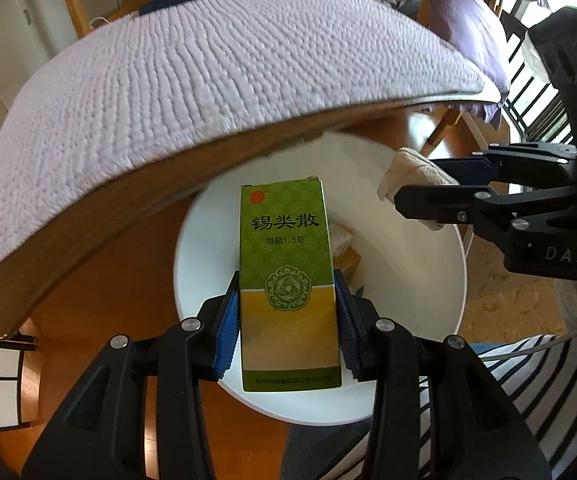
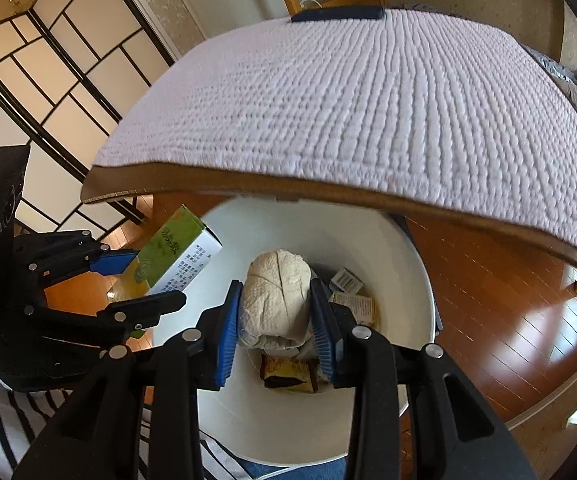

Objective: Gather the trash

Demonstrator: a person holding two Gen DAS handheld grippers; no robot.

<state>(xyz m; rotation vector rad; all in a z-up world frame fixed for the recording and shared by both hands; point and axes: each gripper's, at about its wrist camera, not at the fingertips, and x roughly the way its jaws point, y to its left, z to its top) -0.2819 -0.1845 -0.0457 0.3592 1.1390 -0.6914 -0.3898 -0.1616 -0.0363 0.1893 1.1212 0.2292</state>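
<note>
Clamping a glossy green-and-yellow medicine carton (image 1: 288, 280) between ribbed blue pads, the left gripper (image 1: 288, 316) hung over a round white waste bin (image 2: 404, 256). Beside it, the right gripper (image 2: 276, 332) pinched a crumpled, embossed paper towel wad (image 2: 278, 292) above wrappers (image 2: 288, 374) lying inside. A quilted white cloth (image 1: 192, 88) covered the wooden table beyond, over polished plank flooring (image 2: 496, 300).

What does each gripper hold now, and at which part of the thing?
The left gripper clamps the green box by its two side faces, low down. The right gripper squeezes the crumpled paper towel across its middle.
</note>
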